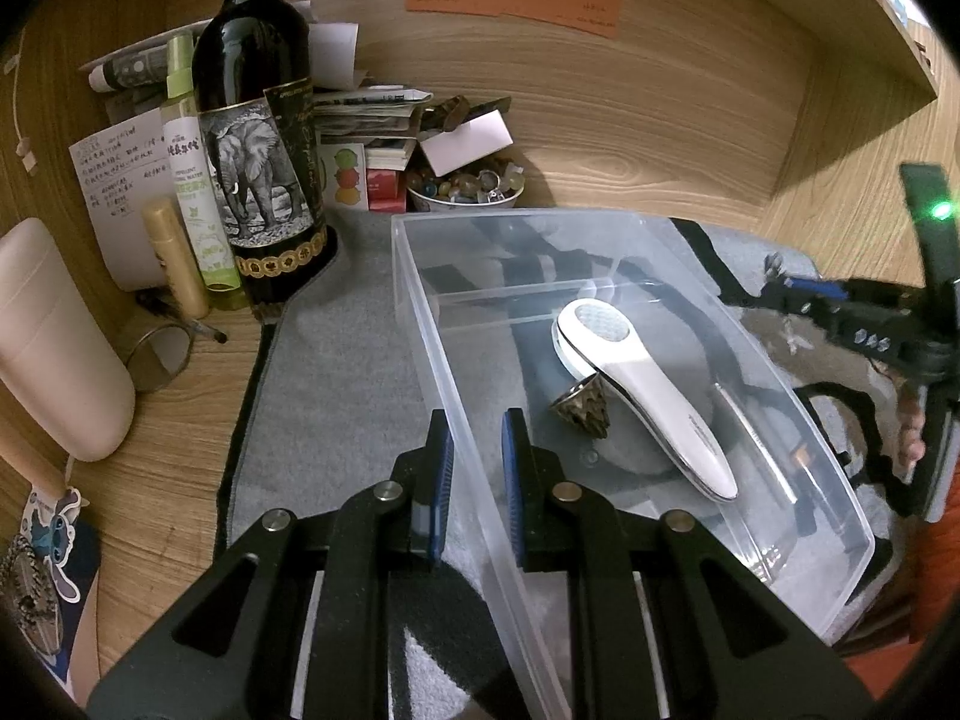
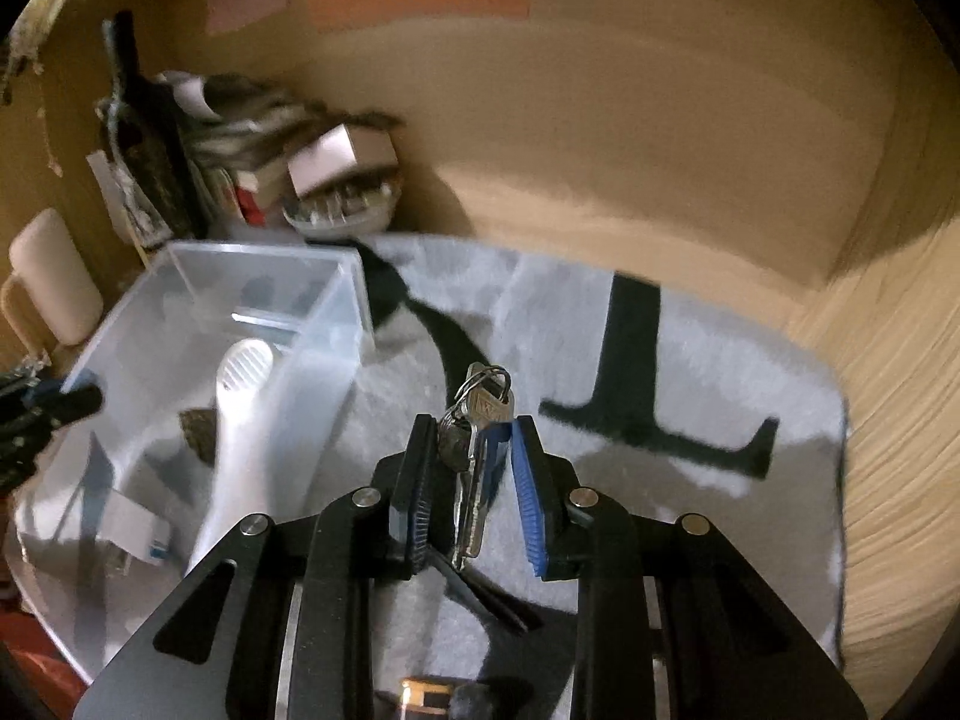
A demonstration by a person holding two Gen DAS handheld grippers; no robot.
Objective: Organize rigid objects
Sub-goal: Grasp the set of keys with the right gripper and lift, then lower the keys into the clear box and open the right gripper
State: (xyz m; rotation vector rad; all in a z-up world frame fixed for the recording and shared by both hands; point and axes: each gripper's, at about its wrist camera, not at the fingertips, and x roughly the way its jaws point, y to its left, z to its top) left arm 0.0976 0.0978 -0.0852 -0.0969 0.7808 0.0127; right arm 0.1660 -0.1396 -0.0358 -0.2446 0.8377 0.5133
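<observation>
Left tool (image 1: 474, 456) pinches the clear bin (image 1: 690, 276) wall to steady it while right tool (image 2: 471, 462), clamped on a key bunch (image 2: 477, 420), carries it for drop-in.

Left gripper (image 1: 474, 444) pointed steeply downward, fingers (image 1: 441, 480) closed on the near wall of the clear plastic box (image 1: 420, 324). Right gripper (image 2: 471, 468) also angled downward, its fingers (image 2: 528, 492) clamped on a bunch of keys (image 2: 474, 420) hanging between the blue pads.
</observation>
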